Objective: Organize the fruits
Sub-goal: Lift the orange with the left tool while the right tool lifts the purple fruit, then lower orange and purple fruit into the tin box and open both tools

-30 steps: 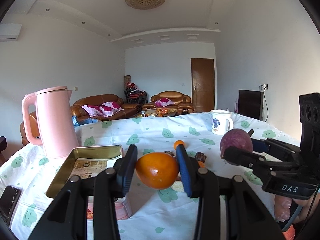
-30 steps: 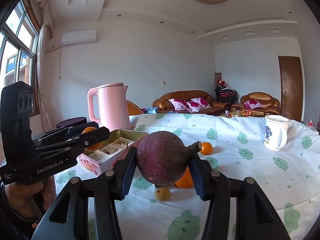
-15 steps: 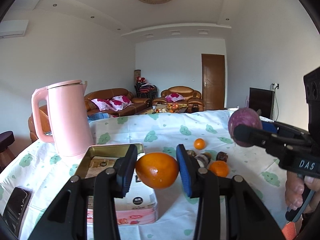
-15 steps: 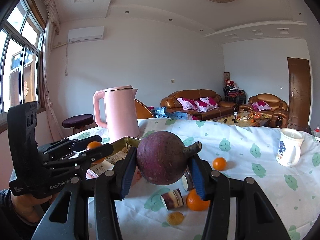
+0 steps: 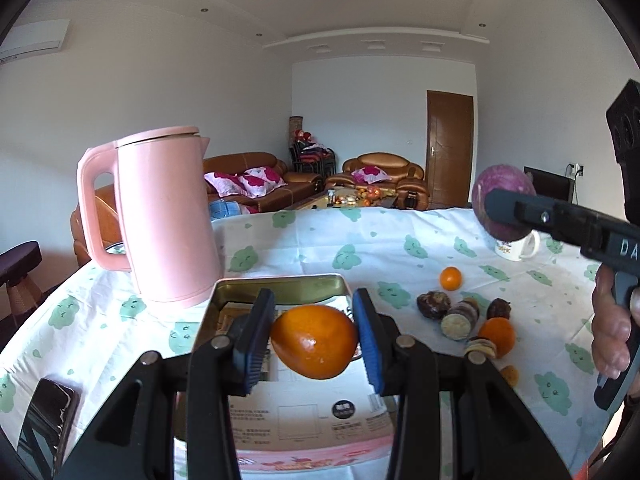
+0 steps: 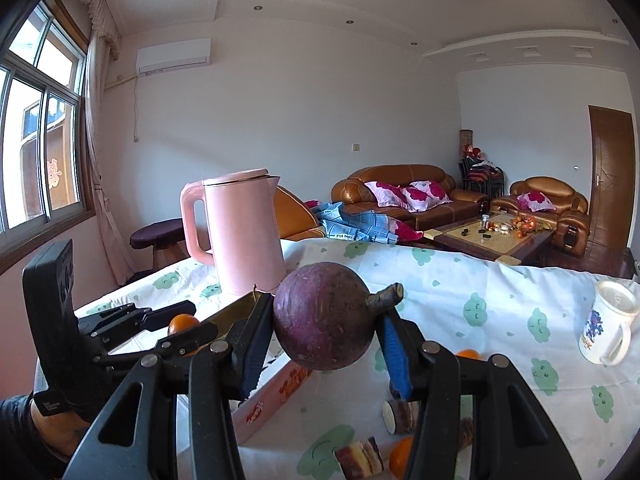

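Above the tin box (image 5: 280,292) on the tabletop (image 5: 360,248), my left tongs (image 5: 314,336) squeeze an orange (image 5: 314,342), and my right tongs (image 6: 324,336) squeeze a purple fruit (image 6: 324,328).

kettle (image 5: 168,220) behind the open tin (image 5: 280,286), loose fruit (image 5: 464,316) right of it (mug (image 5: 516,246) farthest back)

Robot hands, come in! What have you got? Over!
Left gripper shut on orange, above tin box. Right gripper shut on purple fruit. Nothing blocking.
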`<control>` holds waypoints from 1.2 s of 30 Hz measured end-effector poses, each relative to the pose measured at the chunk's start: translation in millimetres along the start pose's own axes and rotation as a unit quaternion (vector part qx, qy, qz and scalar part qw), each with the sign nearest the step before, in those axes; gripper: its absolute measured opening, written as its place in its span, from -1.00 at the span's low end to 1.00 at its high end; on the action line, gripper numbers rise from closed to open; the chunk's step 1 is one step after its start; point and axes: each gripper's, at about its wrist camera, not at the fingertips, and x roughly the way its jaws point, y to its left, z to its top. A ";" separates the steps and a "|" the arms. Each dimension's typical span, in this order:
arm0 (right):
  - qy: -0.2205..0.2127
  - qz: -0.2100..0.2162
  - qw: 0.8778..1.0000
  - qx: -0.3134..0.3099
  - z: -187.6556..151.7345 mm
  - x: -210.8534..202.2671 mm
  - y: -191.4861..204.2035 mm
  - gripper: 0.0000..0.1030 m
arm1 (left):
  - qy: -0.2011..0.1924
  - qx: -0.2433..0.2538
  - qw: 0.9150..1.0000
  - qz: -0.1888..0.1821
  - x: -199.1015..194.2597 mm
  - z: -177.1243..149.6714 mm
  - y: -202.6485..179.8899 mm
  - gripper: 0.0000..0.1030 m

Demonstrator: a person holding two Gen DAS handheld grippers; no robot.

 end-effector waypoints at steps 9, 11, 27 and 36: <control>0.036 0.006 0.999 -0.007 12.4 48.3 11.9 0.01 | 0.038 -0.001 0.999 0.015 27.4 2.1 25.7 -0.19; 0.045 0.006 0.999 -0.012 11.4 59.6 16.0 0.01 | 0.047 -0.002 0.999 0.017 34.0 1.5 31.4 -0.19; 0.111 0.018 0.993 -0.025 -13.5 129.1 45.1 0.01 | 0.099 -0.014 0.995 0.012 69.8 3.6 61.5 -0.19; 0.135 0.021 0.990 -0.032 -24.3 143.0 54.8 0.02 | 0.118 -0.001 0.993 0.020 83.0 4.4 61.8 -0.19</control>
